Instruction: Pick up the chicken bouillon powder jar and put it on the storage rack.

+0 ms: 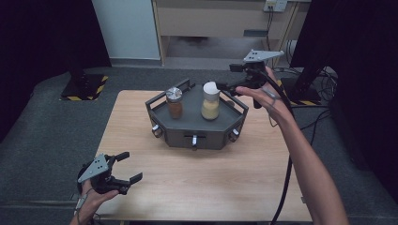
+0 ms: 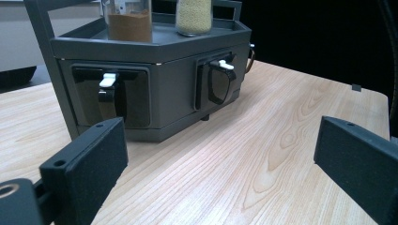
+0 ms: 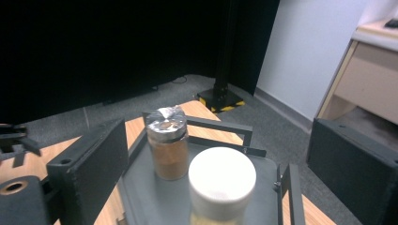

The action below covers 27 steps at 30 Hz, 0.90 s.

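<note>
A: High view: dark tray box (image 1: 197,133) sits mid bench (image 1: 211,187). On top, jar w/ brown powder (image 1: 175,103) at left, jar w/ yellow grains (image 1: 210,101) at right.

B: Right gripper (image 1: 225,86)?

A: Up by the white-lid jar, fingers apart, not touching it.

B: Left gripper (image 1: 131,167)?

A: Near bench corner, far from box. Fingers (image 2: 89,164) wide apart, holding nothing.
</note>
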Each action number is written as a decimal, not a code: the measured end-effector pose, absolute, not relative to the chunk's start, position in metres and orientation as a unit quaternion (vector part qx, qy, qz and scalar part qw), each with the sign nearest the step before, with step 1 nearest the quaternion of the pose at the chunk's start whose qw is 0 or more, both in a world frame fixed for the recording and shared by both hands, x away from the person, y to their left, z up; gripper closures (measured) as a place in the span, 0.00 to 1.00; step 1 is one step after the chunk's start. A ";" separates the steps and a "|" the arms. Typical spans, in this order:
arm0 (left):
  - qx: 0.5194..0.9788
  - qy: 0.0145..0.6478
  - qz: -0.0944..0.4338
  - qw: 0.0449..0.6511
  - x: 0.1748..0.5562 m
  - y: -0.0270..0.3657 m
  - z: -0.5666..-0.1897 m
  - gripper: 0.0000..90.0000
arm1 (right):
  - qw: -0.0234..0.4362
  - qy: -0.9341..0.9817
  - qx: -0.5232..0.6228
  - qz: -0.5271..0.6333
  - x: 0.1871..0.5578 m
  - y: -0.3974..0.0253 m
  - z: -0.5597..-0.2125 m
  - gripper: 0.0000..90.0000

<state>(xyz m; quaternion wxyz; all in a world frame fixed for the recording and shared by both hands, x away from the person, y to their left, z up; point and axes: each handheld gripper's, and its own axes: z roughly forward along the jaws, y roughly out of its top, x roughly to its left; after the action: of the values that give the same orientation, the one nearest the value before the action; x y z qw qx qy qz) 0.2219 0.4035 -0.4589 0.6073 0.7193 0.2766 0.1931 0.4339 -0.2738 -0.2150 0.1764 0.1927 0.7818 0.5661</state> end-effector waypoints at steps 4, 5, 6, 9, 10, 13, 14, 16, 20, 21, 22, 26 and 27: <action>0.721 0.275 0.193 0.606 0.222 0.402 -0.459 0.02 | 0.190 0.771 0.181 0.581 0.411 -0.293 -0.216 0.07; 0.721 0.276 0.193 0.606 0.222 0.402 -0.459 0.02 | 0.197 0.769 0.181 0.581 0.401 -0.299 -0.217 0.07; 0.721 0.276 0.193 0.606 0.222 0.402 -0.459 0.02 | 0.199 0.769 0.181 0.580 0.395 -0.303 -0.218 0.07; 0.720 0.277 0.193 0.606 0.222 0.402 -0.459 0.02 | 0.197 0.768 0.174 0.584 0.379 -0.314 -0.225 0.07; 0.720 0.277 0.193 0.606 0.222 0.402 -0.459 0.02 | 0.199 0.769 0.173 0.582 0.372 -0.317 -0.227 0.07; 0.721 0.278 0.193 0.605 0.222 0.402 -0.459 0.02 | 0.196 0.767 0.173 0.587 0.356 -0.327 -0.239 0.07; 0.721 0.278 0.193 0.605 0.222 0.401 -0.459 0.02 | 0.197 0.766 0.172 0.587 0.351 -0.330 -0.243 0.06; 0.721 0.278 0.193 0.605 0.221 0.401 -0.459 0.02 | 0.199 0.763 0.178 0.589 0.339 -0.335 -0.252 0.06; 0.721 0.279 0.193 0.604 0.221 0.401 -0.459 0.02 | 0.205 0.756 0.183 0.594 0.315 -0.344 -0.273 0.06; 0.721 0.280 0.193 0.604 0.221 0.401 -0.459 0.02 | 0.211 0.756 0.183 0.593 0.311 -0.344 -0.276 0.06; 0.721 0.280 0.193 0.604 0.221 0.401 -0.459 0.02 | 0.219 0.756 0.182 0.590 0.306 -0.344 -0.279 0.06; 0.719 0.281 0.198 0.604 0.219 0.401 -0.459 0.02 | 0.218 0.759 0.186 0.585 0.293 -0.348 -0.298 0.06; 0.718 0.281 0.198 0.605 0.219 0.401 -0.459 0.02 | 0.218 0.759 0.187 0.585 0.290 -0.348 -0.303 0.06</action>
<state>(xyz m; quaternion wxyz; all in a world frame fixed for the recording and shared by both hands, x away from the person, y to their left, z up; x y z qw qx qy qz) 0.2189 0.4010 -0.4591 0.6046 0.7184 0.2811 0.1983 0.2905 -0.3485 -0.3030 0.2177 0.1868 0.7588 0.5848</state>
